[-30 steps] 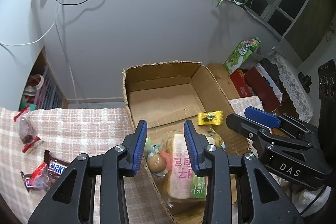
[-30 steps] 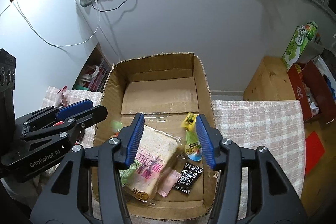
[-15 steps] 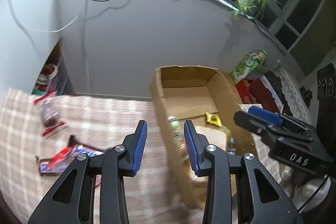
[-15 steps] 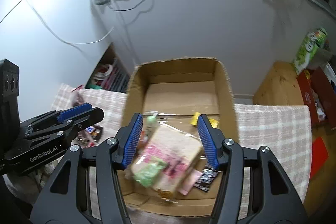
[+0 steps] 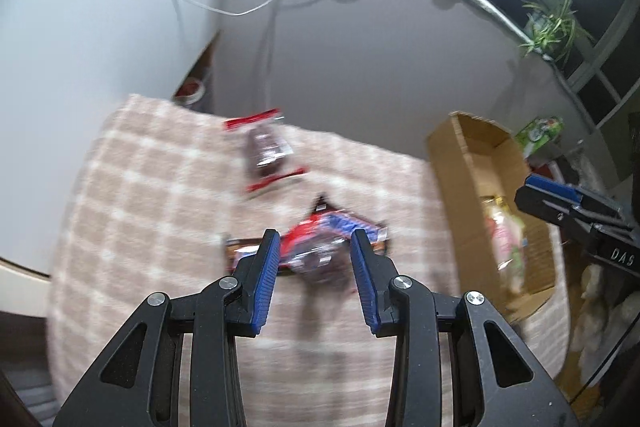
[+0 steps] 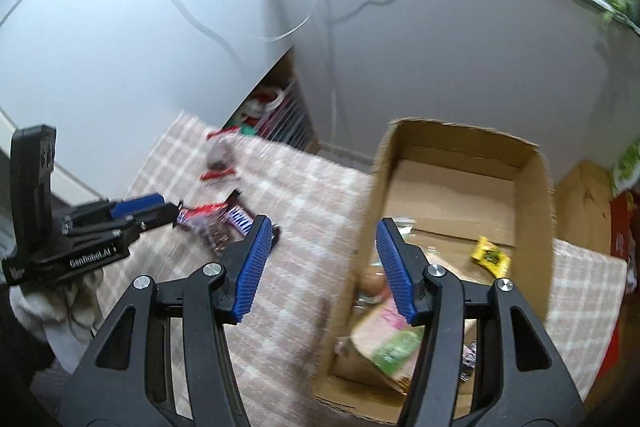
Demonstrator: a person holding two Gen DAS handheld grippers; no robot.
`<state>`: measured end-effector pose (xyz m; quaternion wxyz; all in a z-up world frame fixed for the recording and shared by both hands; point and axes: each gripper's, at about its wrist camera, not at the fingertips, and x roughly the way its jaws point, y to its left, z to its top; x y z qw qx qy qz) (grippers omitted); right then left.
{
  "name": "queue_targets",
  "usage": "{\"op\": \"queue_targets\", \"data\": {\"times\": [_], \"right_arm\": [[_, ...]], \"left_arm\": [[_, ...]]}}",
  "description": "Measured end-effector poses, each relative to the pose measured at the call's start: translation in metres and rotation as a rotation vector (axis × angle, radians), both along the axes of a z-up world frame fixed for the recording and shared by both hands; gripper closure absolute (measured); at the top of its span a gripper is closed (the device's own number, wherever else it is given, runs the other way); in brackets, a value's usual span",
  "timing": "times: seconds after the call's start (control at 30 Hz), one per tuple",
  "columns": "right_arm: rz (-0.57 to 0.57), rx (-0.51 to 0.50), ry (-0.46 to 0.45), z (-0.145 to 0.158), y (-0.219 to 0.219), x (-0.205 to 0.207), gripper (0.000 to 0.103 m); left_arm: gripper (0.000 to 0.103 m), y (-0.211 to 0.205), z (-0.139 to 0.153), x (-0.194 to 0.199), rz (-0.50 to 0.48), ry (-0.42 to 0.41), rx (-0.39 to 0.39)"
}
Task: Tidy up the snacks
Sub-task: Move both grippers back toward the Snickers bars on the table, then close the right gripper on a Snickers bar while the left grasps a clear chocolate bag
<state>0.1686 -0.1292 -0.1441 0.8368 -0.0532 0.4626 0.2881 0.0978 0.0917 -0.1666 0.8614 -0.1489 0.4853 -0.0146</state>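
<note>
An open cardboard box point(image 6: 532, 187) stands on a pink checked cloth point(image 5: 160, 195) and holds a bread pack point(image 6: 384, 335), a yellow candy point(image 6: 490, 255) and other snacks. Left of the box lie Snickers bars with a red-topped bag point(image 5: 324, 239) and a second red-edged bag point(image 5: 266, 155) further back. My left gripper point(image 5: 316, 275) is open and empty, just short of the Snickers pile. My right gripper point(image 6: 322, 267) is open and empty above the box's left wall point(image 6: 370, 227). The views are motion-blurred.
A wall with cables rises behind the table. A shelf with red items point(image 6: 268, 107) sits at the cloth's far edge. A green carton point(image 5: 540, 131) and a wooden surface point(image 6: 584, 203) lie right of the box. A plant point(image 5: 552, 23) stands on the sill.
Both grippers have swung left, away from over the box. The left one now faces the Snickers pile on the cloth; the right one sits over the box's left wall. Both stay open.
</note>
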Motion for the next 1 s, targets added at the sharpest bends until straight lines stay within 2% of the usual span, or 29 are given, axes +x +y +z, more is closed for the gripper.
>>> {"op": "queue_targets", "data": {"times": [0.23,0.43,0.67,0.83,0.93,1.0], "right_arm": [[0.118,-0.076,0.049,-0.022,0.044,0.001,0.046],[0.226,-0.223,0.080,-0.048,0.082,0.002,0.046],[0.309,-0.326,0.104,-0.072,0.110,0.010,0.046],[0.349,-0.371,0.115,-0.085,0.125,0.015,0.046],[0.364,-0.382,0.111,-0.088,0.132,0.017,0.046],[0.371,-0.386,0.119,-0.092,0.136,0.021,0.046]], "left_arm": [[0.068,0.020,-0.022,-0.005,-0.045,0.055,0.071],[0.068,0.008,-0.039,0.002,-0.207,0.083,0.180],[0.068,0.000,-0.053,0.011,-0.353,0.092,0.280],[0.068,-0.008,-0.058,0.017,-0.405,0.080,0.308],[0.062,-0.015,-0.060,0.021,-0.441,0.068,0.325],[0.062,-0.017,-0.060,0.024,-0.461,0.064,0.323]]}}
